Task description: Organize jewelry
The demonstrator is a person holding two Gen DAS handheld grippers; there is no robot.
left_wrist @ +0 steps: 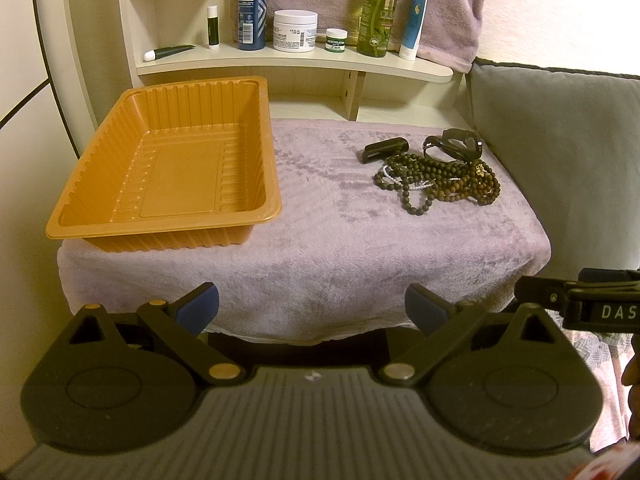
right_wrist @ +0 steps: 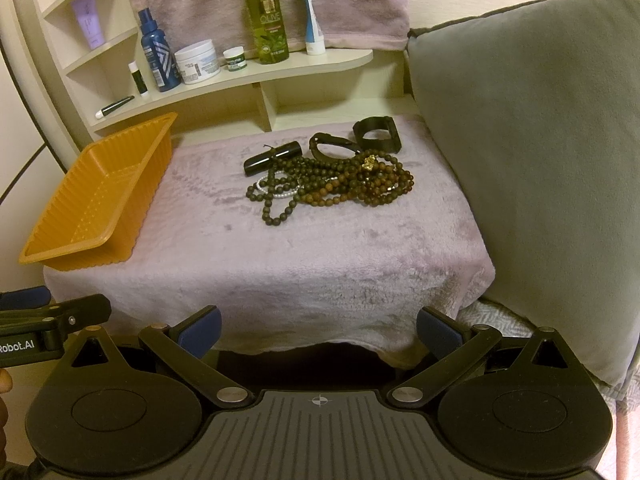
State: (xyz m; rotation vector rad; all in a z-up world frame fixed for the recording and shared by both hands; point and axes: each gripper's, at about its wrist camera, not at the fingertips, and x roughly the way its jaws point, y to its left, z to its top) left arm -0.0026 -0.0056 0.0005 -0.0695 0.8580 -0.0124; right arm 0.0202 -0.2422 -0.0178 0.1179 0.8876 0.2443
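An empty orange plastic tray sits on the left of a towel-covered stand. A heap of jewelry lies at the back right: dark bead necklaces, a small white bead bracelet, a black tube-shaped piece, black bangles and a black cuff. My left gripper is open and empty in front of the stand's near edge. My right gripper is open and empty, also short of the stand.
A curved shelf behind the stand holds bottles, jars and tubes. A grey cushion stands right of the stand. A towel hangs behind the shelf. Each gripper shows at the other view's edge.
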